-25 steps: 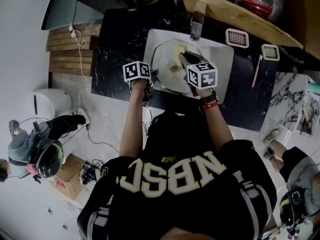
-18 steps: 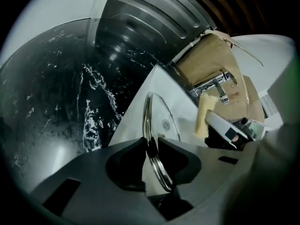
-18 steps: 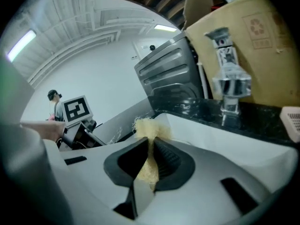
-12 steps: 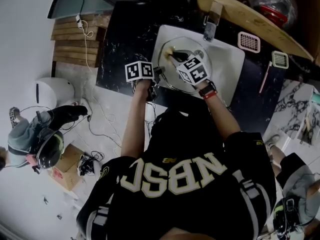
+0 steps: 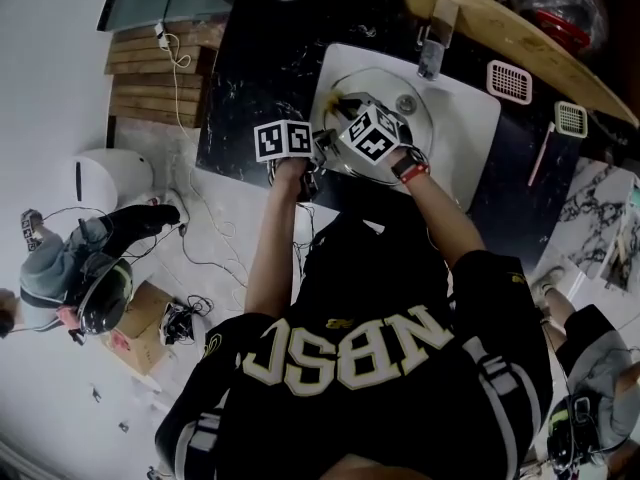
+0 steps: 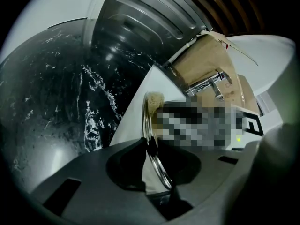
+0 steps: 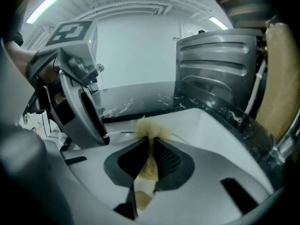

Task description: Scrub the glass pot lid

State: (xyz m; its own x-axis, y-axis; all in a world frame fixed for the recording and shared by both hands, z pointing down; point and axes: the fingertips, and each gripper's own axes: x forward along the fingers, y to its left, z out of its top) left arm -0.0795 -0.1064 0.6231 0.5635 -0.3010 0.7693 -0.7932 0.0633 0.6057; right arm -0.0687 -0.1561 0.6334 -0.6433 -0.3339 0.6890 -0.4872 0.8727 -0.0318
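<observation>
Your left tool (image 6: 151, 146) has just been closing and now pinches the metal rim of the glass pot lid (image 6: 145, 121), which stands edge-on and runs straight ahead of it. Your right tool (image 7: 151, 142) clamps the yellow sponge (image 7: 151, 128) just past its tips, against the lid's far rim, over the white sink (image 5: 470, 138). Next stroke likely follows that rim.

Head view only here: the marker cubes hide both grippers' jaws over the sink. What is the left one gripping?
Observer: The left gripper has its jaws, which have just been closing, clamped on the metal rim of the glass pot lid.
Operator: And the right one?
Observer: The right gripper pinches a yellowish scrub pad between its jaws.
Operator: Is the pad on the lid?
Observer: The left gripper view shows its frayed tip at the lid's rim, further along from the clamp.
</observation>
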